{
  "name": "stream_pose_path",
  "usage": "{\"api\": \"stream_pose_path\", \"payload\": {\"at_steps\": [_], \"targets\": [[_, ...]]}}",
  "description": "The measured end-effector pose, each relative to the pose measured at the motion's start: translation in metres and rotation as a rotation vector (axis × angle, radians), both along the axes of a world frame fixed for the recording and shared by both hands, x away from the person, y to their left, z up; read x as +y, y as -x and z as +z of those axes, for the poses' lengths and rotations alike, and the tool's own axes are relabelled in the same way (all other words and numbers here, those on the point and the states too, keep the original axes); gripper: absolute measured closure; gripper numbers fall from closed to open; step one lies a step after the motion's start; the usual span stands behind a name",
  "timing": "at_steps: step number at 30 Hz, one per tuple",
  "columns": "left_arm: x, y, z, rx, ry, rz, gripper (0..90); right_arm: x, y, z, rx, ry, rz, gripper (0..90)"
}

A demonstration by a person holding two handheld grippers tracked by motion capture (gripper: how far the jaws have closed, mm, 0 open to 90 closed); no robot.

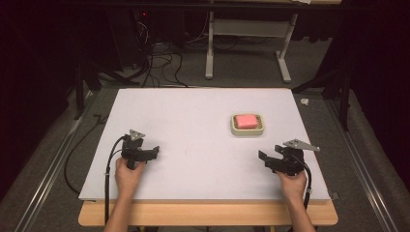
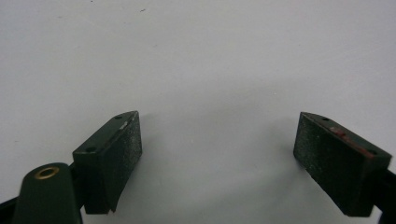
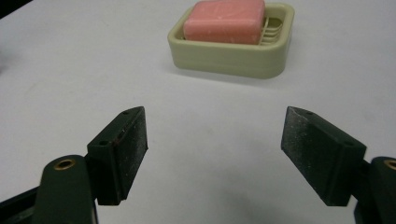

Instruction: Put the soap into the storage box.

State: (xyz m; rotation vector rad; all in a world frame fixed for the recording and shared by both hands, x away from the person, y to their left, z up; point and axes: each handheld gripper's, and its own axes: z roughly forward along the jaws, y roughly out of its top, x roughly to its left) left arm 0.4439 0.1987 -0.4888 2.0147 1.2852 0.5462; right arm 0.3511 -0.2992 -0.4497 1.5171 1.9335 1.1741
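The left claw [image 1: 155, 151] rests near the tabletop's [image 1: 193, 169] front-left corner, jaws spread wide with nothing but bare white surface between them in the left gripper view. It has no work here yet, and it seems best parked where it is, clear of the other hand's path.

Further right, the soap [image 1: 246, 120] sits in its dish [image 1: 247, 130], right of centre and nearer the right edge than the left, well apart from both claws. The right claw [image 1: 261, 157], near the front-right corner, is also wide open and empty, and its own view already looks toward the dish. I reckon the reach falls to it: travel forward, come over the bar, and close on its long sides above the rim so the dish is not dragged.

The soap [image 3: 225, 21] is a pink, rounded block with a dusty, matte face. The dish [image 3: 233, 56] is pale cream with a slatted floor, and looks light enough to slide.
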Motion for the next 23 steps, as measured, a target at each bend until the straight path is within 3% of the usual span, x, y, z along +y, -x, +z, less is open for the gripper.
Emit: {"api": "stream_pose_path", "payload": {"at_steps": [8, 12, 16, 19, 23], "targets": [[0.0, 0.0, 0.0, 0.0, 0.0, 0.0, 15.7, 0.008, -0.003, -0.017, 0.04, 0.056, -0.011, 23.7], [0.0, 0.0, 0.0, 0.0, 0.0, 0.0, 15.7, 0.014, -0.008, -0.025, 0.063, 0.123, -0.022, 24.6], [0.0, 0.0, 0.0, 0.0, -0.001, 0.0, 15.7, 0.018, -0.013, -0.032, 0.114, 0.178, -0.034, 23.3], [0.0, 0.0, 0.0, 0.0, -0.001, 0.0, 15.7, 0.024, -0.014, -0.032, 0.117, 0.234, -0.029, 21.4], [0.0, 0.0, 0.0, 0.0, 0.0, -0.001, 15.7, 0.024, -0.014, -0.033, 0.114, 0.233, -0.024, 21.2]]}}
